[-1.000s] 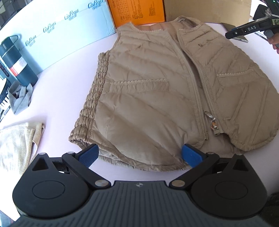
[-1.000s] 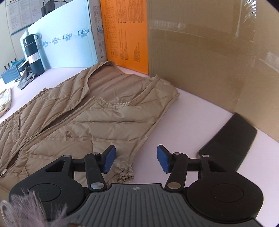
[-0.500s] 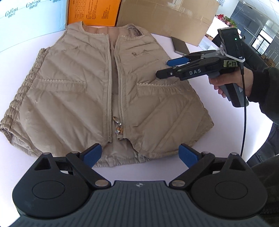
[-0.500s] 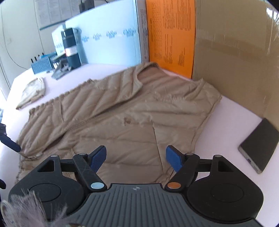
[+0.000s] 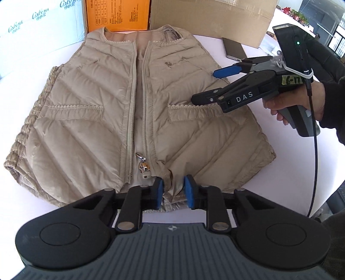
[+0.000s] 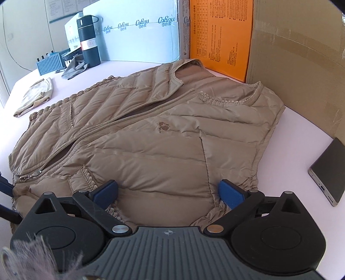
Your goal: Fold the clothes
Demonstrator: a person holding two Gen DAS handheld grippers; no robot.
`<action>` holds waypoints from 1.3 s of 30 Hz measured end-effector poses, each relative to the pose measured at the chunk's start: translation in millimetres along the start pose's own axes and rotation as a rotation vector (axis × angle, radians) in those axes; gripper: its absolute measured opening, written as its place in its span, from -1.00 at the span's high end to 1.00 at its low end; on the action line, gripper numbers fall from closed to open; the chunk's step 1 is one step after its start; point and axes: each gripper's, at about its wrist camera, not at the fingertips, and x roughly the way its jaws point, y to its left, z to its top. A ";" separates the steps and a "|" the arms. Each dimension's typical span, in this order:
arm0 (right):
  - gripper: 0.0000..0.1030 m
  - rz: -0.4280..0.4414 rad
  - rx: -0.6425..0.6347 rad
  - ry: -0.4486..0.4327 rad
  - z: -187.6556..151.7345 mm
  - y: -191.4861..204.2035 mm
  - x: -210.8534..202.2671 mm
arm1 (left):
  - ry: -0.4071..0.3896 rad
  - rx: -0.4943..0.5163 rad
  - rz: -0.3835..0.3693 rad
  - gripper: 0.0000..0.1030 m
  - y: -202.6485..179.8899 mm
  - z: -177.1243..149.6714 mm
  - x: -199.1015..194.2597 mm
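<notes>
A beige quilted vest [image 5: 90, 112] lies flat and face up on the white table, zip mostly open, collar toward the boxes. It also shows in the right wrist view [image 6: 155, 146]. My left gripper [image 5: 173, 191] is shut on the vest's bottom hem, just right of the zip pull [image 5: 144, 169]. My right gripper [image 6: 168, 193] is open, hovering over the vest's right side near the pocket and armhole; from the left wrist view it [image 5: 207, 86] is seen held above the right pocket.
An orange box [image 5: 117, 14], a cardboard box [image 5: 207, 17] and a white box [image 6: 133, 41] stand behind the collar. A phone [image 6: 330, 172] lies right of the vest. A dark flask [image 6: 88, 41], grey cloth [image 6: 74, 67] and a folded beige garment [image 6: 35, 97] lie far left.
My left gripper moved right along the hem and closed on it by the zip. My right gripper came down lower over the vest's right side and stayed open.
</notes>
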 end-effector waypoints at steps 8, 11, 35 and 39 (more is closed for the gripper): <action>-0.96 0.013 0.016 -0.037 10.1 8.6 -15.7 | 0.037 0.056 0.094 0.69 -6.9 -0.5 3.7; -0.96 0.049 0.013 -0.100 14.3 15.6 -29.6 | 0.042 0.065 0.103 0.68 -6.6 -0.5 4.9; -1.00 0.008 -0.025 -0.051 -14.4 37.2 -1.2 | 0.011 0.222 0.148 -0.23 26.6 8.5 -16.8; -1.00 -0.011 -0.012 -0.056 -15.5 39.6 -2.3 | 0.012 0.255 0.141 -0.27 33.4 18.7 -17.0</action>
